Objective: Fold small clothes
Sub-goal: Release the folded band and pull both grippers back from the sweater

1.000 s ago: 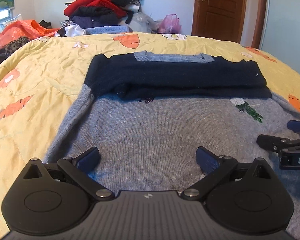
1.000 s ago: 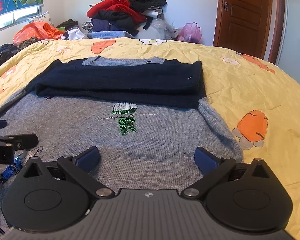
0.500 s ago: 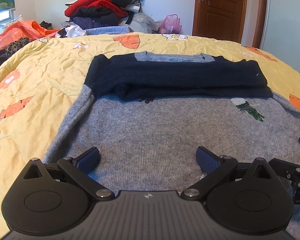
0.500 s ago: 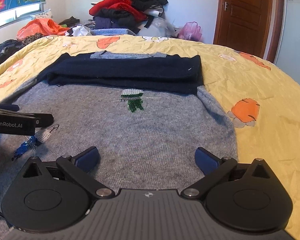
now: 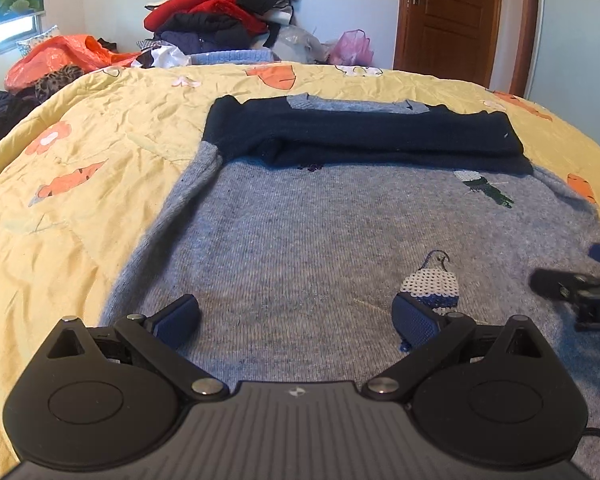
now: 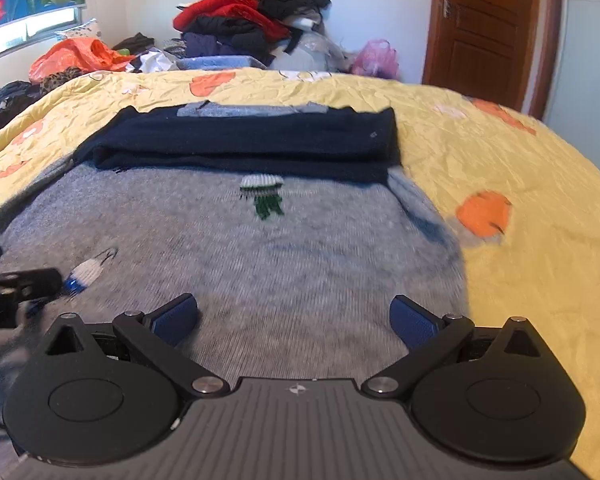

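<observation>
A grey knit sweater (image 5: 300, 232) lies flat on the yellow bed cover, with its dark navy sleeves (image 5: 360, 138) folded across the chest. It also shows in the right wrist view (image 6: 228, 240), with the navy sleeves (image 6: 244, 140) across the top. My left gripper (image 5: 296, 316) is open and empty just above the sweater's lower part, beside a beaded bird patch (image 5: 432, 284). My right gripper (image 6: 294, 316) is open and empty over the sweater's lower right part. Each gripper shows at the edge of the other's view.
The yellow bed cover (image 5: 80, 168) with orange prints spreads around the sweater. A pile of clothes (image 5: 220, 20) and bags stands past the far edge of the bed. A brown door (image 5: 452, 16) is at the back right.
Both grippers have drawn back towards the sweater's hem, so more grey knit and the beaded bird patch now show. Both stay open. The sweater has not moved.
</observation>
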Demonstrator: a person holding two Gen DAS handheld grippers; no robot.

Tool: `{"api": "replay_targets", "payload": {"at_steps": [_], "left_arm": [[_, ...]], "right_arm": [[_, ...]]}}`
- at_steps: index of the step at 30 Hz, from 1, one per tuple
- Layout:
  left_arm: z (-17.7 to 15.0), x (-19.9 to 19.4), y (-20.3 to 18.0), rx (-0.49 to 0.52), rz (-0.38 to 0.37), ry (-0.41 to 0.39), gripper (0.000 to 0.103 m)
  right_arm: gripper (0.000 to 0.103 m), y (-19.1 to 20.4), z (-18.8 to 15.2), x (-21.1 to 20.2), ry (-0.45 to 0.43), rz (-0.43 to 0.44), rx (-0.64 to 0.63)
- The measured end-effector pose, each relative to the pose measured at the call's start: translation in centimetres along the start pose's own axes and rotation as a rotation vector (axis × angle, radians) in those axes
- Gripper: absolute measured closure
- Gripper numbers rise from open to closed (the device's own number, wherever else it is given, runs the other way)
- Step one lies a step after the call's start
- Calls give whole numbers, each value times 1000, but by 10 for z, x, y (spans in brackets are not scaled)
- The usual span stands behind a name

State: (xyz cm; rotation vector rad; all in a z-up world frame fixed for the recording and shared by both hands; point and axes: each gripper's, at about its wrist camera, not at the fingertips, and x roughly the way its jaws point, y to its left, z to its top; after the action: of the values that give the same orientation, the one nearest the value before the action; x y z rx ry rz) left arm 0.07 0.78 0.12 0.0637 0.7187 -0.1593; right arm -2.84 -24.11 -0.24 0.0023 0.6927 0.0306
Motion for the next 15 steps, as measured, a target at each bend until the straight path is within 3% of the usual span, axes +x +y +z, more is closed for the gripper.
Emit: {"api": "replay_targets", "payload": {"at_steps": [5, 15], "left_arm": [[0, 0, 0, -2, 1, -2, 0], [-16, -26, 0, -1, 32, 32, 0]], "right_arm": [[0, 6, -23, -21, -24, 21, -45], [0, 5, -20, -17, -22, 20, -36]]}}
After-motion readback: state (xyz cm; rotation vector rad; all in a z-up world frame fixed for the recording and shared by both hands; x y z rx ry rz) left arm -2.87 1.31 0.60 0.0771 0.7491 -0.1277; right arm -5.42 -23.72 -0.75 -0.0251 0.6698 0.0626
